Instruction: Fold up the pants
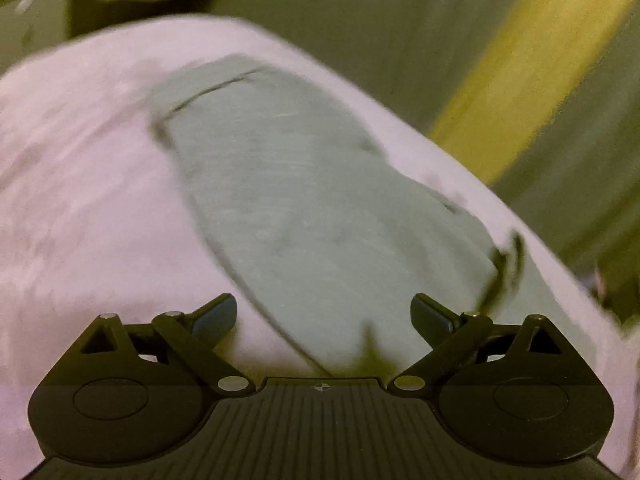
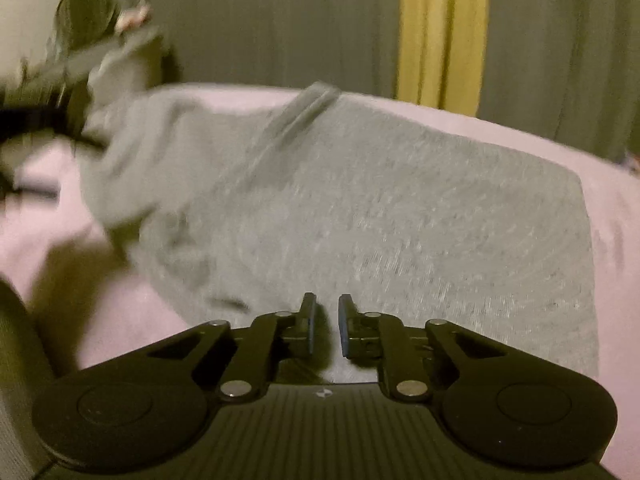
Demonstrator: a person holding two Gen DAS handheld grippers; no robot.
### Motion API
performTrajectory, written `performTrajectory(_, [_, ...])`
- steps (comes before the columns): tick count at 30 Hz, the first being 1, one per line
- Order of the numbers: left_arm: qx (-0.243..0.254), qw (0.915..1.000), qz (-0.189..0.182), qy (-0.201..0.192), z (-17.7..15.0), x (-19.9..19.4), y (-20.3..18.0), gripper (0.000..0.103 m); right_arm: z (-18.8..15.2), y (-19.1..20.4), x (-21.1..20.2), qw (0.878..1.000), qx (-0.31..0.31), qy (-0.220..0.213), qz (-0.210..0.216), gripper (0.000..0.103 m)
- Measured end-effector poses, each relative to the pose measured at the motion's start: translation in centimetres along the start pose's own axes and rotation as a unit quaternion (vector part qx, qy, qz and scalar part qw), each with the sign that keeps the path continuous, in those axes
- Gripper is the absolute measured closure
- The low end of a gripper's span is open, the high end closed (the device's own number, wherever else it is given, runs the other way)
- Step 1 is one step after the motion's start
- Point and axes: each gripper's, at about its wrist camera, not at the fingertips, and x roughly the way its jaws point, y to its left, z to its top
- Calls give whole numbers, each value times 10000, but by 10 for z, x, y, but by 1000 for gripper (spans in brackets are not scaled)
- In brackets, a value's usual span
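Grey sweatpants (image 1: 300,200) lie spread on a pink sheet (image 1: 80,180), motion-blurred in both views. My left gripper (image 1: 323,304) hangs above their near end, open wide with nothing between its fingers. In the right wrist view the pants (image 2: 400,220) fill the middle, and one part trails up to the far left, where it is too blurred to read. My right gripper (image 2: 325,304) sits at the pants' near edge. Its jaws are drawn close together, and grey cloth fills the narrow gap between them.
The pink sheet (image 2: 100,320) covers a bed that drops off at the far side. Behind it hang grey-green curtains with a yellow strip (image 2: 440,32) (image 1: 520,60). A dark blurred shape (image 2: 32,128) and a round object sit at the far left.
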Motion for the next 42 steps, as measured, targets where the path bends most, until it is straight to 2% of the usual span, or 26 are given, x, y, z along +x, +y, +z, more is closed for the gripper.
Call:
performTrajectory(2, [-723, 9970, -265, 91, 9, 9, 27, 5, 1, -8, 1, 9988, 361, -70, -328, 69])
performTrajectory(4, [-1371, 9890, -528, 150, 17, 20, 49, 5, -2, -11, 11, 9976, 347, 172, -581, 66])
performTrajectory(7, [-1914, 9794, -635, 51, 26, 31, 71, 5, -7, 3, 6, 9997, 9, 178, -158, 67])
performTrajectory(10, [-1873, 9800, -666, -99, 39, 38, 78, 5, -7, 9, 0, 10000, 18, -9, 65, 66])
performTrajectory(13, [-1767, 9802, -859, -240, 56, 48, 81, 5, -8, 0, 1, 9996, 241, -5, -161, 56])
performTrajectory(16, [-1815, 9803, -738, -245, 69, 64, 93, 5, -7, -23, 2, 9973, 593, -39, -434, 52])
performTrajectory(18, [-1956, 9765, -888, -183, 74, 75, 104, 5, -6, -42, -5, 9939, 855, -172, -673, 44])
performTrajectory(20, [-2119, 9720, -1015, -89, 77, 85, 113, 5, -7, -60, -14, 9906, 1028, -254, -860, 29])
performTrajectory(21, [-2149, 9705, -1093, -66, 79, 89, 117, 4, -8, -68, -14, 9897, 1091, -242, -898, 28])
performTrajectory(24, [-2043, 9711, -1235, 4, 87, 95, 117, 3, -18, -82, -9, 9897, 1198, -106, -782, 23])
performTrajectory(26, [-1756, 9761, -1276, -76, 91, 93, 114, 3, -20, -74, -2, 9922, 948, -103, -801, 6])
performTrajectory(30, [-1342, 9846, -1118, -123, 98, 102, 108, 3, -25, -50, 13, 9930, 147, -11, -1169, 4])
performTrajectory(35, [-1253, 9854, -1143, -148, 112, 117, 108, 4, -29, -56, 10, 9939, 285, -75, -1064, 4])
performTrajectory(38, [-942, 9904, -998, -143, 120, 122, 99, 15, -30, -53, 10, 9933, 194, -85, -1139, 4])
performTrajectory(40, [-927, 9884, -1188, -194, 121, 120, 100, 29, -23, -50, 19, 9932, 201, -87, -1146, 4])
performTrajectory(42, [-950, 9852, -1404, -257, 118, 121, 110, 38, -20, -52, 17, 9932, 254, -97, -1132, 4])
